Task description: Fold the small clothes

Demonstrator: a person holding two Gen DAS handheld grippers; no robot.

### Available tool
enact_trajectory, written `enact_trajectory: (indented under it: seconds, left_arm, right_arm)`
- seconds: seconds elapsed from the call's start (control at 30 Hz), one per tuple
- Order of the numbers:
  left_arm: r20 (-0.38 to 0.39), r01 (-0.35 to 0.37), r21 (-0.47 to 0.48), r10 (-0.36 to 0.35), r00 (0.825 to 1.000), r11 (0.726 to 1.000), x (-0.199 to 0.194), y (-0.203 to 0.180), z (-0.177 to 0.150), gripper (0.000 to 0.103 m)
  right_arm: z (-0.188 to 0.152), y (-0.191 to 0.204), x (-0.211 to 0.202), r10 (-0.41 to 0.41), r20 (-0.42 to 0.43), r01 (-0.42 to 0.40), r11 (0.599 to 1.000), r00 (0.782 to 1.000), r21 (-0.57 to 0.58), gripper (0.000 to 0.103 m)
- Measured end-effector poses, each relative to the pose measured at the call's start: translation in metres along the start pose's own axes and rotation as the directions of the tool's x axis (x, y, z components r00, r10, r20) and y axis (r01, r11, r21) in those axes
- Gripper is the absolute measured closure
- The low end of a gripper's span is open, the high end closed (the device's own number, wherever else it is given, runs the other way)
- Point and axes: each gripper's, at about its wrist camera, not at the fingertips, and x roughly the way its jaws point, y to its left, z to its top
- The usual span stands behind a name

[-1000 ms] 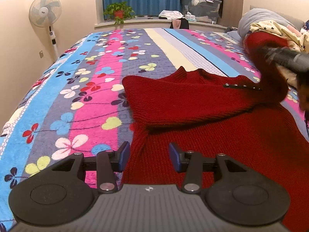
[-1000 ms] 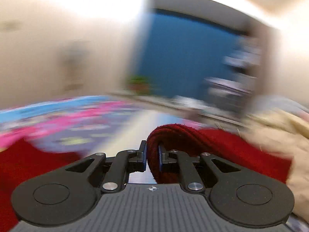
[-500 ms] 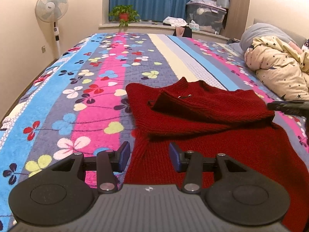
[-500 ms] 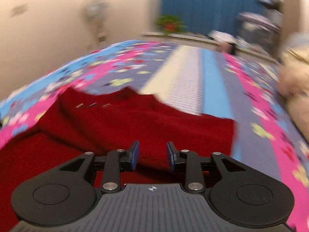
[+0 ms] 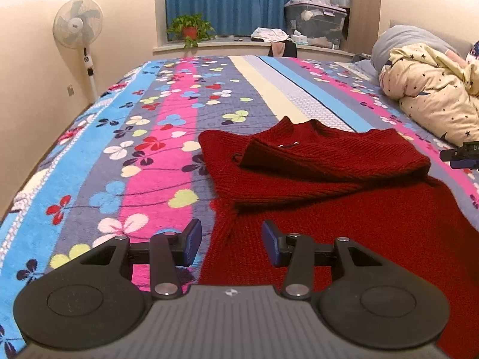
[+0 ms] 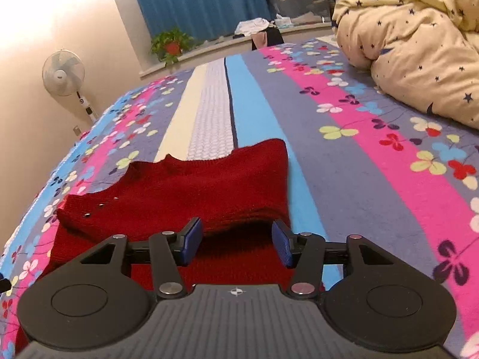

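A dark red knit sweater (image 5: pixel 323 179) lies on the striped floral bedspread (image 5: pixel 143 137), with both sleeves folded across its chest. My left gripper (image 5: pixel 232 243) is open and empty, low over the sweater's near left edge. My right gripper (image 6: pixel 237 243) is open and empty, just above the sweater (image 6: pixel 191 191) near its right side. The right gripper's tip shows at the right edge of the left wrist view (image 5: pixel 462 155).
A cream star-print duvet (image 5: pixel 434 95) and a grey pillow (image 5: pixel 410 40) lie at the right of the bed. A standing fan (image 5: pixel 78 27) is by the left wall. A potted plant (image 5: pixel 190 30) and storage boxes (image 5: pixel 314 21) sit on the window ledge.
My right gripper carried the right sleeve across the chest, let go of it and opened, then drew back to the right. My left gripper stayed open and rose slightly.
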Motion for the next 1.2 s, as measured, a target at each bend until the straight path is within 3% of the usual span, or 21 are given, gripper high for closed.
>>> enact_trajectory:
  seconds: [0.13,0.27,0.43,0.5,0.6,0.7,0.77,0.83,0.9,1.13,1.2]
  left_arm:
    - [0.022,-0.034,0.034,0.033,0.999,0.999,0.0,-0.004,-0.005,0.053]
    - [0.068,-0.077,0.14,0.068,0.995,0.987,-0.004,-0.015,-0.016,0.053]
    - [0.092,-0.099,0.259,0.077,0.993,0.961,-0.003,-0.033,-0.033,0.053]
    - [0.094,-0.105,0.24,0.085,0.992,0.965,-0.004,-0.036,-0.035,0.053]
    - [0.079,-0.101,0.128,0.092,0.993,0.987,-0.007,-0.036,-0.036,0.053]
    - [0.076,-0.083,0.021,0.081,0.994,0.996,-0.017,-0.038,-0.039,0.053]
    - [0.082,-0.079,0.009,0.078,0.994,0.997,-0.022,-0.045,-0.043,0.053]
    - [0.066,-0.076,0.015,0.074,0.995,0.997,-0.024,-0.052,-0.048,0.053]
    - [0.052,-0.069,0.015,0.068,0.996,0.998,-0.024,-0.058,-0.053,0.053]
    - [0.052,-0.057,-0.005,0.057,0.997,0.998,-0.031,-0.064,-0.057,0.053]
    - [0.062,-0.068,-0.006,0.068,0.996,0.998,-0.033,-0.065,-0.056,0.053]
  right_arm:
    - [-0.002,-0.002,0.022,0.002,-0.036,0.0,0.999,0.999,0.036,0.05]
    - [0.003,-0.002,0.04,-0.006,-0.057,0.011,0.996,0.998,0.091,0.05]
    - [0.015,0.008,0.046,-0.031,-0.031,0.032,0.998,0.999,0.044,0.049]
    - [0.017,0.003,0.055,-0.026,-0.063,0.031,0.996,0.998,0.082,0.048]
    - [0.018,-0.01,0.071,-0.019,-0.131,0.043,0.983,0.991,0.18,0.048]
    - [0.016,-0.022,0.079,0.01,-0.156,0.032,0.964,0.988,0.265,0.048]
    - [0.015,-0.024,0.083,0.023,-0.16,0.024,0.957,0.987,0.29,0.051]
    - [0.012,-0.023,0.086,0.024,-0.16,0.021,0.962,0.987,0.272,0.077]
    - [0.01,-0.023,0.087,0.021,-0.152,0.02,0.964,0.988,0.263,0.089]
    - [0.005,-0.028,0.09,-0.016,-0.204,0.07,0.964,0.979,0.258,0.09]
    - [0.007,-0.024,0.088,-0.022,-0.198,0.069,0.97,0.98,0.233,0.081]
